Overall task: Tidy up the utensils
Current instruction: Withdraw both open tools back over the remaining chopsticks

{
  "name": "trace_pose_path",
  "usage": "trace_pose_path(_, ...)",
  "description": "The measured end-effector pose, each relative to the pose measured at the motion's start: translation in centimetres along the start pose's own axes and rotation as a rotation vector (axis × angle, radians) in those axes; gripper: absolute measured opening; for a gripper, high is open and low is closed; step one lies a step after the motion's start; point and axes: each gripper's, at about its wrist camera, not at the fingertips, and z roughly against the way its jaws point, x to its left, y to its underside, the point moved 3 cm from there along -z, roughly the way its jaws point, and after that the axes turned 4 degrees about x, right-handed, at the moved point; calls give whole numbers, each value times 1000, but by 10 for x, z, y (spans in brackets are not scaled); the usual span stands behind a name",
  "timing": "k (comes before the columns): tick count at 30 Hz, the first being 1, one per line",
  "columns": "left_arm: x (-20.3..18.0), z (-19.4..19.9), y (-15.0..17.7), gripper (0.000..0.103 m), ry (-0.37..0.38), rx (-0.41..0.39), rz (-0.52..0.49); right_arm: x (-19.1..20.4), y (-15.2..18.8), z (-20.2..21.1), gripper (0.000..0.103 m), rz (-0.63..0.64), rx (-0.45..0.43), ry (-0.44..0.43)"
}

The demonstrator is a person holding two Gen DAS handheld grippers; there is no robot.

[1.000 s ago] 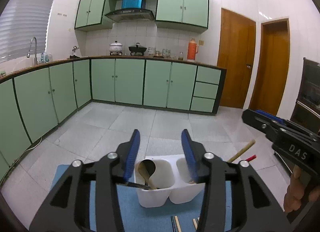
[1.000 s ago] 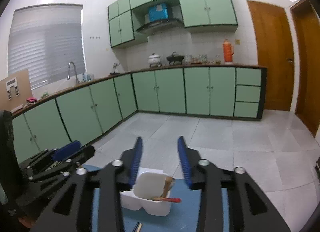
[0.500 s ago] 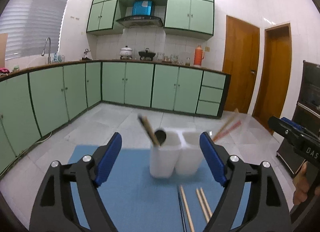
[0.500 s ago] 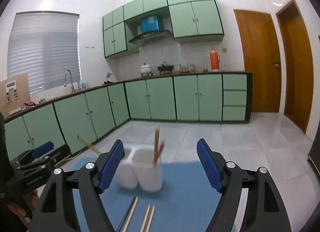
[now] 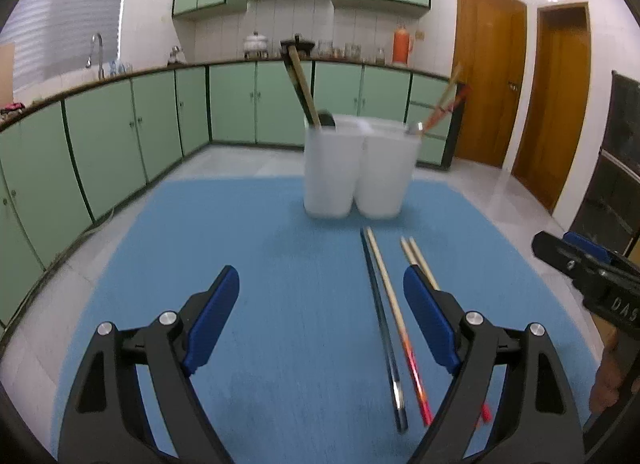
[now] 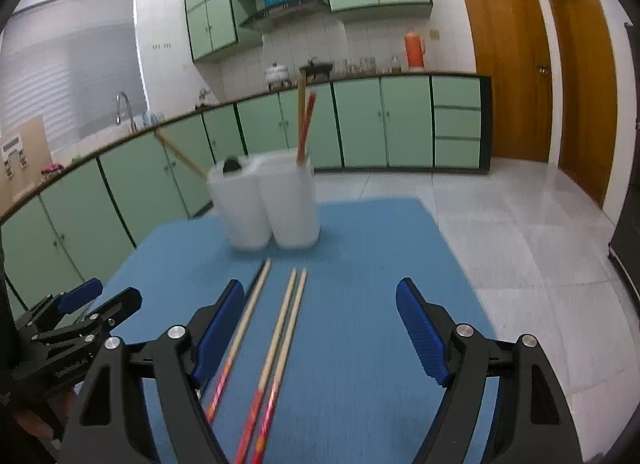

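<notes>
Both tools are now sitting lower and farther back from the white holder (image 5: 358,171) than a second ago — jaws wider. The left tool (image 5: 321,292) and right tool (image 6: 320,300) are gaping apart, gripping nothing. Four chopsticks (image 6: 280,328) are lying loose on the blue mat (image 5: 260,264) — the desk's cover — before the two-cup holder.

The left gripper (image 5: 321,288) is a matte black, Y-shaped plastic frame whose two arms each end in a ribbed royal-blue pad (image 5: 212,316), with round silver screw heads at the pivots. The right gripper (image 6: 320,300) is built the same way, with blue pads (image 6: 420,332) and silver screws. At three o'clock in the left view, its black side shows white letters "DAS".
</notes>
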Motion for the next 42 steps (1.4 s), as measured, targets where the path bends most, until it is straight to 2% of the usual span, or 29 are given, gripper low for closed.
trace_pose_path(5, -6, -8, 20, 77, 15, 72, -17, 6, 31, -16, 58, 19, 105, 6)
trace_pose_path(13, -5, -9, 46, 74, 33, 162, -20, 12, 54, -11, 45, 31, 176, -12)
trace_pose_path(25, -17, -8, 64, 70, 48, 235, -50, 33, 91, -7, 27, 81, 277, -60)
trace_pose_path(30, -22, -16, 74, 68, 53, 293, -57, 37, 93, -9, 23, 94, 292, -58)
trace_pose_path(37, -24, -18, 71, 68, 42, 307, -68, 36, 93, -12, 21, 107, 294, -48)
trace_pose_path(39, -24, -19, 70, 64, 33, 308, -64, 35, 93, -14, 10, 122, 291, -22)
trace_pose_path(42, -22, -20, 69, 59, 29, 308, -48, 27, 91, -16, 6, 98, 291, 5)
